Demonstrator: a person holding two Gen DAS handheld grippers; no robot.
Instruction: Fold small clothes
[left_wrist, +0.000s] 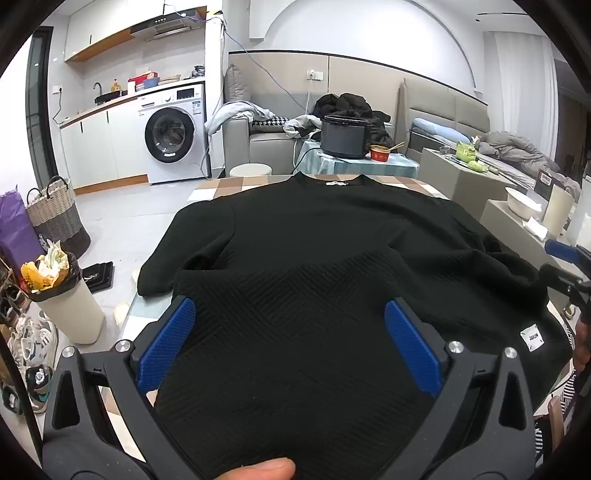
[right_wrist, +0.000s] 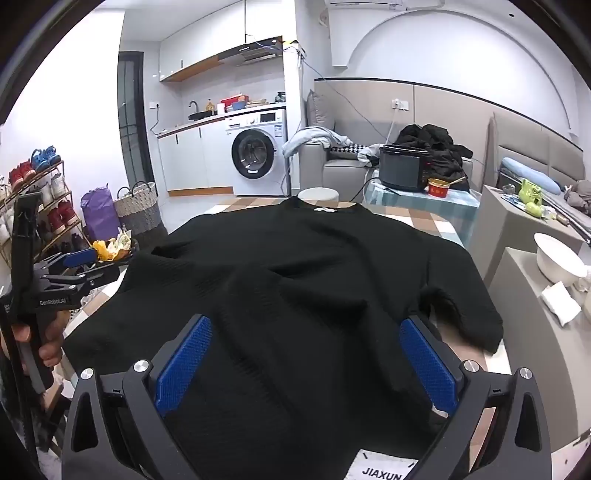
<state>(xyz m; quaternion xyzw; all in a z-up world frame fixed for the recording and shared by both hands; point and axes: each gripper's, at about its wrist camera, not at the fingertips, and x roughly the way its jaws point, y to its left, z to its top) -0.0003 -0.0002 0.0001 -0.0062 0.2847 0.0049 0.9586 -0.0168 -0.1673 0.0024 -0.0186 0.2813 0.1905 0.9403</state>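
Two grippers, left gripper (left_wrist: 290, 345) and right gripper (right_wrist: 304, 363), spread wide, gripping nothing | black sweater (left_wrist: 332, 236) flat on checkered table (left_wrist: 225, 186), hem between jaws | soft, light, floppy; pinch hem corners

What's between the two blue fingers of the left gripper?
In the left wrist view, the hem of the black ribbed knit top fills the open left gripper.
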